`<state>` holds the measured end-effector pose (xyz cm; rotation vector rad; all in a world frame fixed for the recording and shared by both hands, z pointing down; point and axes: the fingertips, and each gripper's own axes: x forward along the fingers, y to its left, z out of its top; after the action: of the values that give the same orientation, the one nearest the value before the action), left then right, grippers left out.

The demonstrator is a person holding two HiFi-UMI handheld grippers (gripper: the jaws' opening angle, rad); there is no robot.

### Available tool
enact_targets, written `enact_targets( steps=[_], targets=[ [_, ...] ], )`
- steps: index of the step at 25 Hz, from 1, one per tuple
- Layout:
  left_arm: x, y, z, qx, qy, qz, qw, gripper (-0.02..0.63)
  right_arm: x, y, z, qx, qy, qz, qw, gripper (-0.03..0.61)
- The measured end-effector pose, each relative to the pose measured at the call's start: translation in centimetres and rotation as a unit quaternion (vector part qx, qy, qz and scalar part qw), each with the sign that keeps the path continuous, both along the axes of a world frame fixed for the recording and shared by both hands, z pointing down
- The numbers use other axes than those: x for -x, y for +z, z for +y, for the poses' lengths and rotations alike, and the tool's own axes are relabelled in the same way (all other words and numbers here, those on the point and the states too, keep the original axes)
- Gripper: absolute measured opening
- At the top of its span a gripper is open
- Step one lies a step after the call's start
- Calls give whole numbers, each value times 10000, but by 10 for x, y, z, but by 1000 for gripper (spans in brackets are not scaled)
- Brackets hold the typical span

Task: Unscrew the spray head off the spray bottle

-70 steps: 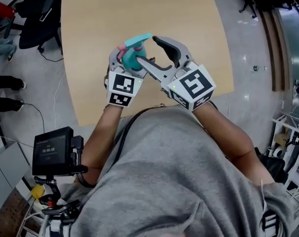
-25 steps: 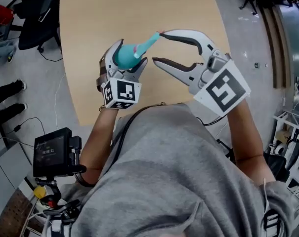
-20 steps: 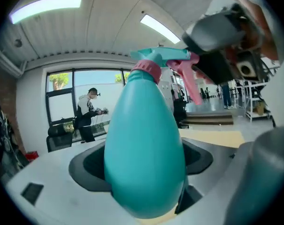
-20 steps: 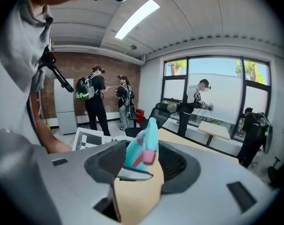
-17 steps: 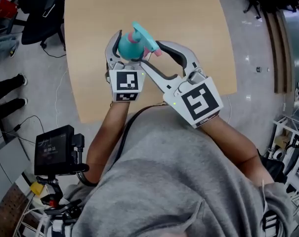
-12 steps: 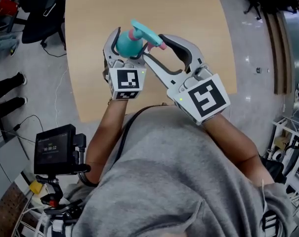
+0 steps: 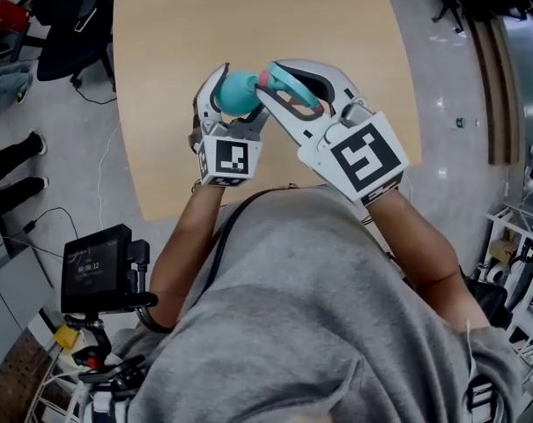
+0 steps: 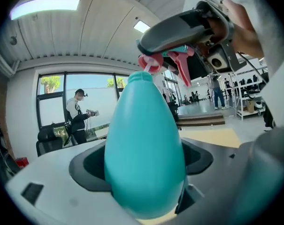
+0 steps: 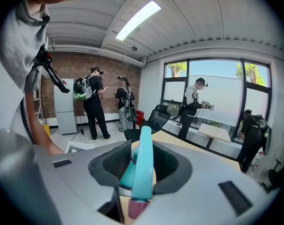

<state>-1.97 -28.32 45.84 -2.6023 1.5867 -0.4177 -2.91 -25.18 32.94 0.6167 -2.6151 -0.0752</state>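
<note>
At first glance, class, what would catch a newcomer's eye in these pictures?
The teal egg-shaped plastic spray bottle stands out, clamped in the left gripper above the pale wooden table. The right gripper has just been closing its jaws on the bottle's teal spray head with its pink trigger.

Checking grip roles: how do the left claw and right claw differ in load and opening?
Width: the left claw stands wide around the fat teal bottle body; the right claw is narrower, its jaws having just closed further on the slim spray head. Load: the left claw holds the body, the right claw the head. Both hold one bottle over the table.
</note>
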Motion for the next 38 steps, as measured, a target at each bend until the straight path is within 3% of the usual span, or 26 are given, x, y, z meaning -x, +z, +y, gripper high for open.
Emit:
enact_targets(
  steps=[5,8,10,12,15,21,27,33,38],
  targets=[
    [8,58,6,367,108,386,9985,419,-21,-7,-5,414,355,-108,9985,130],
    [7,91,9,574,198,321,9976,419,-43,1,-16,1350,717,-721,9856,130],
    [6,110,14,700,267,264,9968,419,-62,16,-30,2151,1148,-1302,9610,130],
    [8,128,23,841,297,249,9957,419,-79,40,-43,2859,1541,-1796,9286,130],
    [10,148,35,1021,295,303,9939,419,-99,89,-53,3616,1967,-2239,8834,130],
    [19,163,44,1217,247,509,9909,419,-103,201,-49,4571,2228,-2308,8295,130],
    [17,170,49,1378,537,608,9871,419,-86,272,-37,5123,2144,-2016,8068,130],
    [6,181,59,1633,910,780,9793,419,-87,301,-35,5397,2375,-1919,7846,130],
    [-4,188,67,1788,1275,776,9725,420,-92,315,-32,5312,2424,-1593,7961,132]
  ],
)
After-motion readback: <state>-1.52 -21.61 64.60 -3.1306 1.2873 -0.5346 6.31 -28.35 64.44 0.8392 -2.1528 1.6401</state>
